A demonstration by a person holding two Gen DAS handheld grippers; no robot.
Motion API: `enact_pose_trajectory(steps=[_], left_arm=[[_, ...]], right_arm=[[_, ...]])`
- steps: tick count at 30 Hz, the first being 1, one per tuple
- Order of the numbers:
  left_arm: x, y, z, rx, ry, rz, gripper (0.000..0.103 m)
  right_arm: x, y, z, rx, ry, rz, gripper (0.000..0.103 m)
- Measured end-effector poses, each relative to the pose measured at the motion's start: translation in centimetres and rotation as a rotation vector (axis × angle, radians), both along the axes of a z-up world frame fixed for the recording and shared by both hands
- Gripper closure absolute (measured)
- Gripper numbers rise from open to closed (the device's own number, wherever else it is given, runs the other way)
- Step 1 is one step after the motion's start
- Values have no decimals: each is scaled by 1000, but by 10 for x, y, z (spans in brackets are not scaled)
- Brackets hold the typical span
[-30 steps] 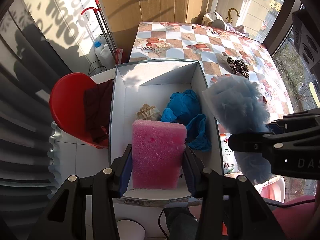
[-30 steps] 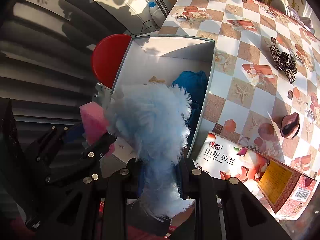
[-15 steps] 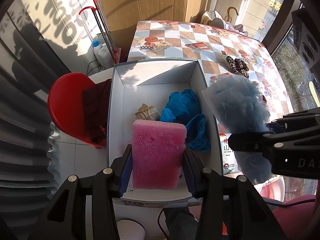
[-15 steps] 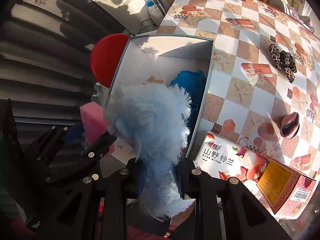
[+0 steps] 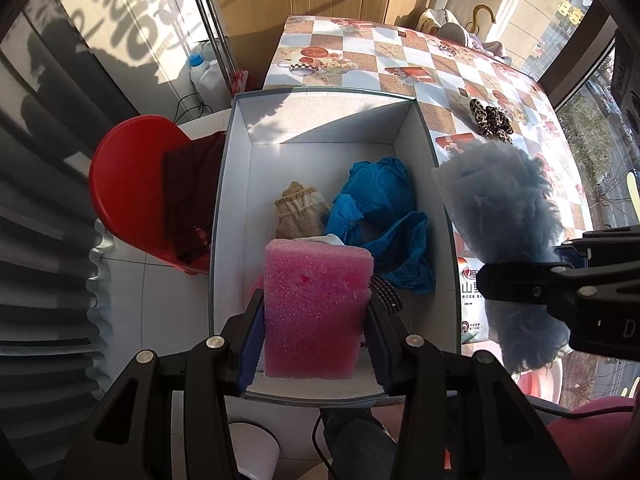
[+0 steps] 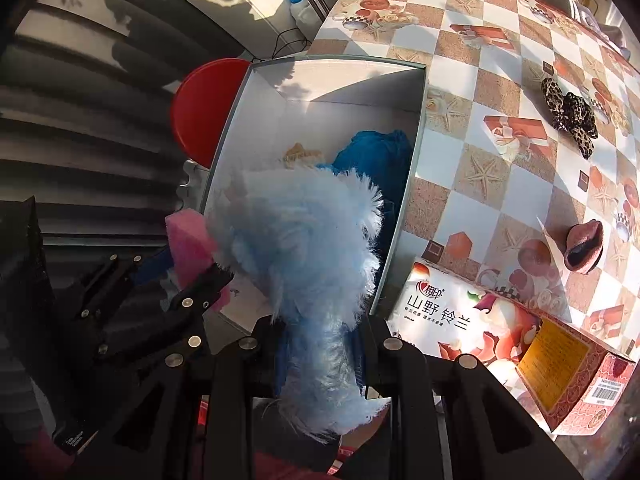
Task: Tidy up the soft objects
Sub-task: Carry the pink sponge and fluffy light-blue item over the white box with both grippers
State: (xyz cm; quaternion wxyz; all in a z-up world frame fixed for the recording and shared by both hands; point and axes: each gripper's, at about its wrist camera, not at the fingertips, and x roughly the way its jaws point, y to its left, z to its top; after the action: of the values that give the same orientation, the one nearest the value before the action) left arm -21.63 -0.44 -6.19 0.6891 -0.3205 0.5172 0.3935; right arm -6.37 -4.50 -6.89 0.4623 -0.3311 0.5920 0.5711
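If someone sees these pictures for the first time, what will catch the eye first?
Probably the pink sponge, clamped in the left gripper over the near end of the white box. Next, the fluffy light-blue duster held by the right gripper beside the box. Inside lie a blue cloth and a beige sock.

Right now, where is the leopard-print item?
In both views the leopard-print item lies on the checkered table, right of the white box, beyond the pink pouch.
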Motion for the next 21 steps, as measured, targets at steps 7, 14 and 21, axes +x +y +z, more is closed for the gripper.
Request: enact_pose_trajectory(steps=[7, 14, 21], left_arm=[[-3, 4, -7, -19, 14, 11, 53], [-1, 6, -14, -38, 31, 6, 53], [2, 7, -19, -46, 47, 0, 53]], right_arm=[[-7, 10, -2, -7, -10, 20, 77], [-16, 18, -5, -4, -11, 44, 77], [-19, 26, -9, -7, 6, 45, 77]])
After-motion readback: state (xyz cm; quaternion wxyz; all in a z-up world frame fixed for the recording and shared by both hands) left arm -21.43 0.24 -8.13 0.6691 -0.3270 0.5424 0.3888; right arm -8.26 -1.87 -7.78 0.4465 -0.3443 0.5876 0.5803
